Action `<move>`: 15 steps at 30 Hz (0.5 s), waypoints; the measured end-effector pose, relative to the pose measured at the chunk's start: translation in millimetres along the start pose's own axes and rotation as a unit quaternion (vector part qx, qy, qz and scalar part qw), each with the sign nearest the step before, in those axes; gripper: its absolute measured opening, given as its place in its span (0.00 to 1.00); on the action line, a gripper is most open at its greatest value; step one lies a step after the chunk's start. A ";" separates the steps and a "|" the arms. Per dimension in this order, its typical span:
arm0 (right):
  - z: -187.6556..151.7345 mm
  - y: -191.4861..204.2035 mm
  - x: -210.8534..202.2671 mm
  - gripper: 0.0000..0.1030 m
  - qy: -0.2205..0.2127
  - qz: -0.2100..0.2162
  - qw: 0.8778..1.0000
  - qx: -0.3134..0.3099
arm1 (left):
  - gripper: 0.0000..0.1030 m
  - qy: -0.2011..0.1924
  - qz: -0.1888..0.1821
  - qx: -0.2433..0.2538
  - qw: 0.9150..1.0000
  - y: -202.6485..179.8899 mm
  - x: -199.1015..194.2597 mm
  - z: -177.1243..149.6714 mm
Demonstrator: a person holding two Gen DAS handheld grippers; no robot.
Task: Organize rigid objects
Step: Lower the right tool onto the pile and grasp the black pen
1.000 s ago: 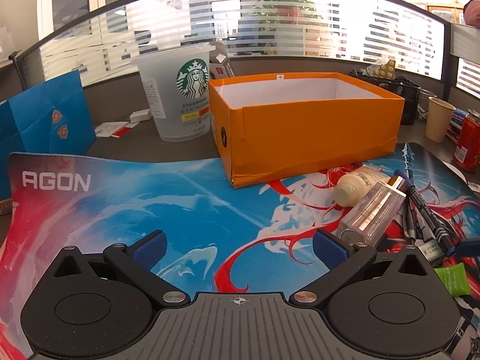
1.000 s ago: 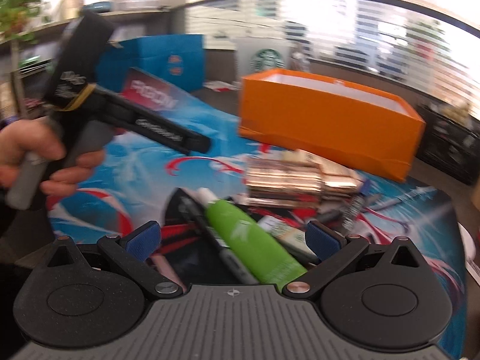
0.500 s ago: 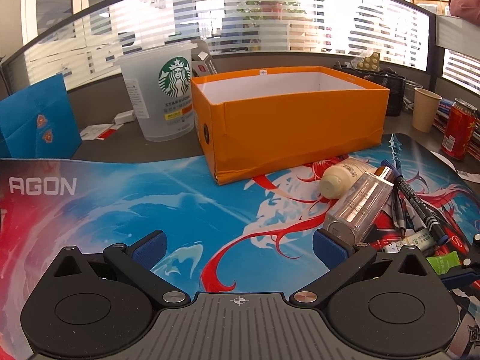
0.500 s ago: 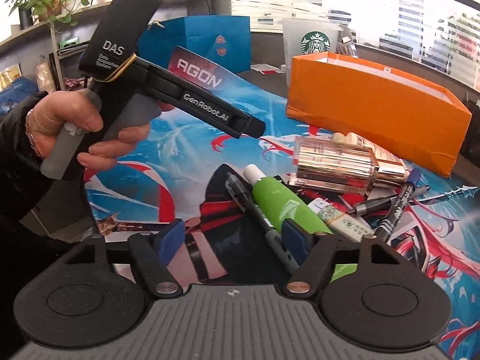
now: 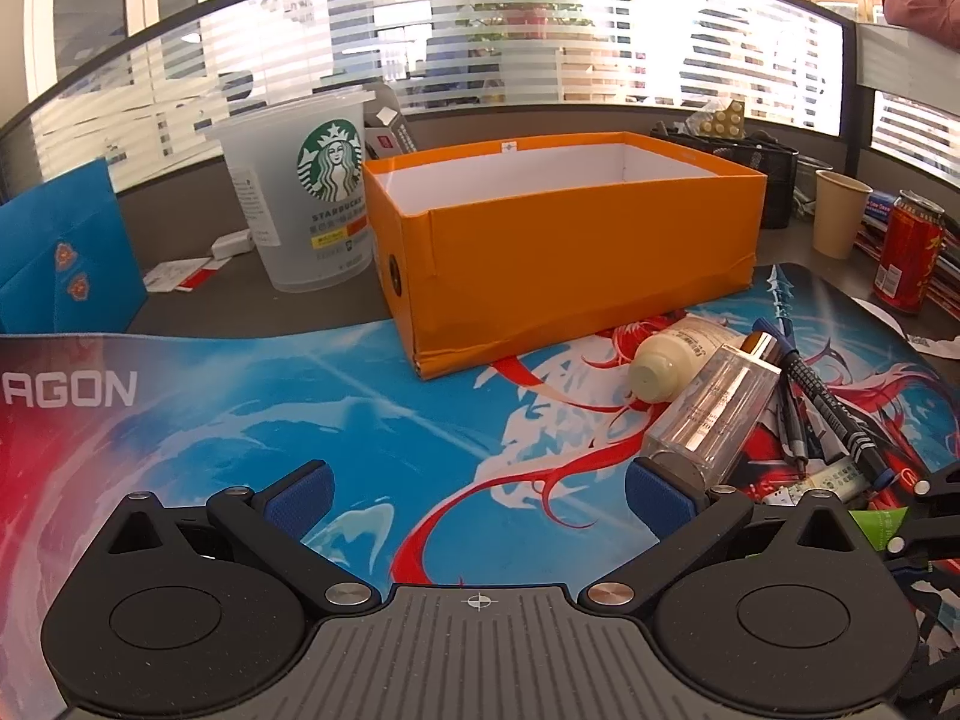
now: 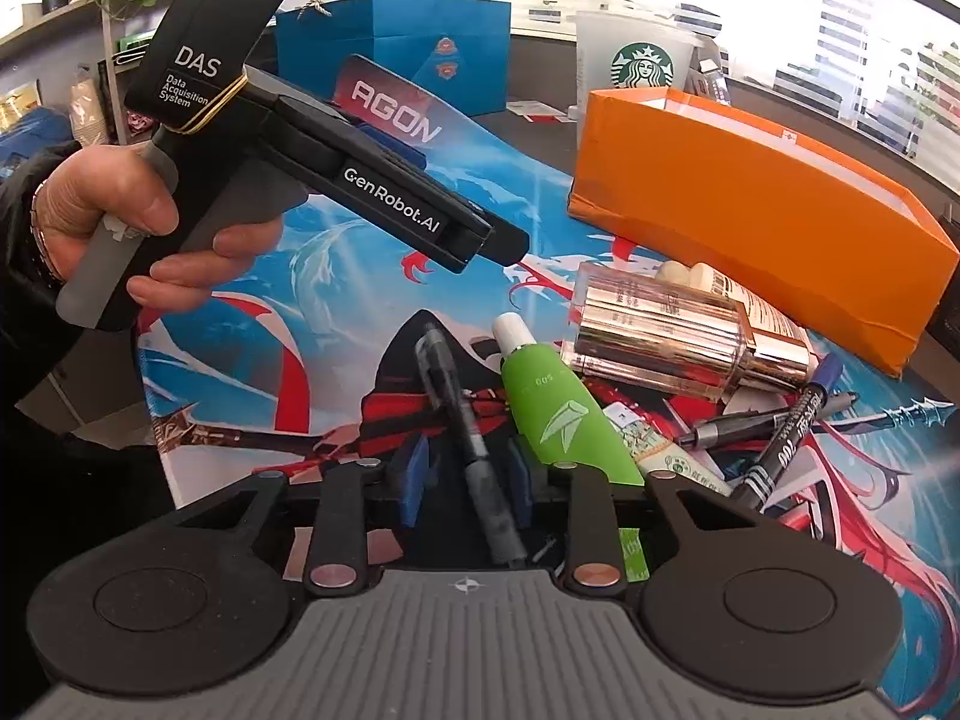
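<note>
An open orange box (image 5: 570, 252) stands at the back of the blue and red desk mat (image 5: 360, 420); it also shows in the right wrist view (image 6: 750, 192). A pile of objects lies in front of it: a clear perfume bottle (image 6: 660, 330), a cream bottle (image 5: 678, 354), a green tube (image 6: 552, 414) and several pens (image 6: 780, 444). My right gripper (image 6: 465, 474) is closed on a black pen (image 6: 462, 420) lying on the mat. My left gripper (image 5: 477, 495) is open and empty above the mat, left of the pile; it shows in the right wrist view (image 6: 498, 246).
A Starbucks cup (image 5: 306, 192) and a blue paper bag (image 5: 60, 252) stand behind the mat at the left. A paper cup (image 5: 837, 213) and a red can (image 5: 909, 258) stand at the right. A black organiser (image 5: 750, 174) sits behind the box.
My right gripper has come down over the pile and its jaws have closed from wide open onto the black pen. The left gripper has drifted slightly left and stays open.
</note>
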State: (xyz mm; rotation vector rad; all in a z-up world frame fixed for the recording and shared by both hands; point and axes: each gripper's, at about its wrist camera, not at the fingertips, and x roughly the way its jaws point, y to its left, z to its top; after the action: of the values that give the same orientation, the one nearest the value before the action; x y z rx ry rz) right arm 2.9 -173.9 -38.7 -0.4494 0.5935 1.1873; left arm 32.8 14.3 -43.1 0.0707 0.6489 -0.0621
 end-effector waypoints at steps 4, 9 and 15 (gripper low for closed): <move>2.8 -5.3 0.9 0.26 0.006 0.012 1.000 0.007 | 1.00 -0.004 -0.012 0.008 1.000 -1.8 0.5 1.1; 0.7 -1.8 -0.1 0.13 -0.001 0.009 1.000 -0.010 | 1.00 -0.008 -0.034 0.023 0.999 -7.1 1.9 1.8; -3.2 5.7 -1.4 0.09 -0.013 -0.013 0.999 -0.032 | 1.00 -0.005 -0.044 0.034 0.998 -13.1 6.2 1.5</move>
State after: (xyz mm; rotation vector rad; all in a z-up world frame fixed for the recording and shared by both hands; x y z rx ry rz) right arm -3.5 -175.1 -40.4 -0.4948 0.5271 1.1891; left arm 37.6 0.9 -46.3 0.1078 0.6399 -0.1705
